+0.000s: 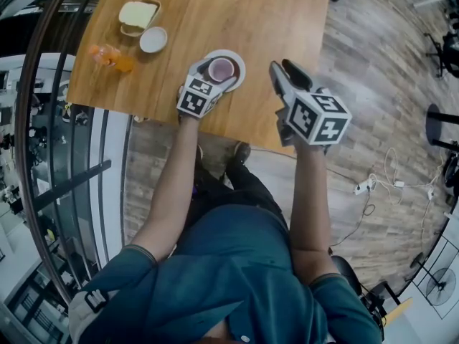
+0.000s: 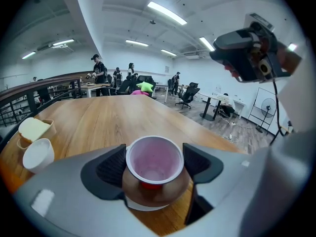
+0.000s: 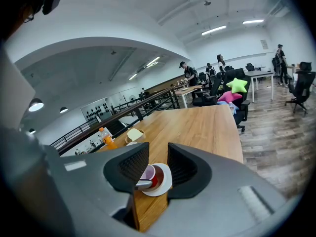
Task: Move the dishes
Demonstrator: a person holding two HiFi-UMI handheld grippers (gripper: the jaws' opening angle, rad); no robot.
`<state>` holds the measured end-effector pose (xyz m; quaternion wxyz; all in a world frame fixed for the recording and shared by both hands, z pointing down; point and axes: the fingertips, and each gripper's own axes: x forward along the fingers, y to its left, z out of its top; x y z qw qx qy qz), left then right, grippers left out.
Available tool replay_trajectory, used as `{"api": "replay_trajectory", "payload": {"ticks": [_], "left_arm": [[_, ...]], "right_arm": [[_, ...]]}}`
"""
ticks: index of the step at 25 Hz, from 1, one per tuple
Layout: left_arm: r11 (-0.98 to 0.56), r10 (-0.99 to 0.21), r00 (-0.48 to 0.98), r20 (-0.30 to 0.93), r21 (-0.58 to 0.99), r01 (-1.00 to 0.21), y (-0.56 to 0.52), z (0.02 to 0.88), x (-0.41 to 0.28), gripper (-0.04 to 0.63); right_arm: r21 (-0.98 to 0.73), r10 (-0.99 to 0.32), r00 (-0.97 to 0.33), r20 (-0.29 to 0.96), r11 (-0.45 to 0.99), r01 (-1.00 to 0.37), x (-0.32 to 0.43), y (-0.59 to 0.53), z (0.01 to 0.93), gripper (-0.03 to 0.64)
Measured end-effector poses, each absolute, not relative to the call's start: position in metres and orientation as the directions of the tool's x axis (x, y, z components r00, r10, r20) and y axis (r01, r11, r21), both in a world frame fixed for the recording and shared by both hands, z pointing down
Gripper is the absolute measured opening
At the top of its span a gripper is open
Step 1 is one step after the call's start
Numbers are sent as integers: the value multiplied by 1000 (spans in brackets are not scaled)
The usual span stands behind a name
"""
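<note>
On the wooden table (image 1: pixel 272 20), an orange bottle (image 1: pixel 107 56), a container of bread (image 1: pixel 138 16) and a white bowl (image 1: pixel 153 39) sit left. The left gripper (image 2: pixel 154 163) clamps a pink cup (image 2: pixel 153 154) standing in a brown bowl (image 2: pixel 153 194) on a white plate (image 1: pixel 242 67). The right gripper (image 3: pixel 158 164) hovers beside it, jaws parted and empty.

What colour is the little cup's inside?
The cup is pale pink inside, white-rimmed; left gripper view shows it best.

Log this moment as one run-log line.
left gripper shut on pink plastic cup | cup in brown bowl on white plate | right gripper open, empty
</note>
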<state>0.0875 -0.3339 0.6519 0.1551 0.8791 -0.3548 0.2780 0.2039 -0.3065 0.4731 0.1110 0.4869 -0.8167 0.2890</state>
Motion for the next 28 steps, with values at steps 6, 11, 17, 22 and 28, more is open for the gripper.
{"api": "replay_trajectory", "payload": {"ticks": [6,11,17,22,28], "left_arm": [[-709,-551,612,567,69,-702,-334,631,84,351],[-710,-577,623,528,51,-702,-337,601,75,351],[-713,-598,626,501,25,-701,-342,569,61,350],[-707,-618,618,486,1,-707,-343,550,45,350],[-685,-634,593,497,-6,-728,-345,548,22,350]], "right_arm": [[-369,-727,-508,462,363,-856,197,-310,473,100],[-372,-722,-514,464,368,-852,187,-311,474,100],[-375,-715,-520,467,373,-849,175,-314,473,100],[-379,-708,-526,471,376,-846,165,-315,474,100],[-379,-699,-528,482,377,-845,154,-322,477,100]]}}
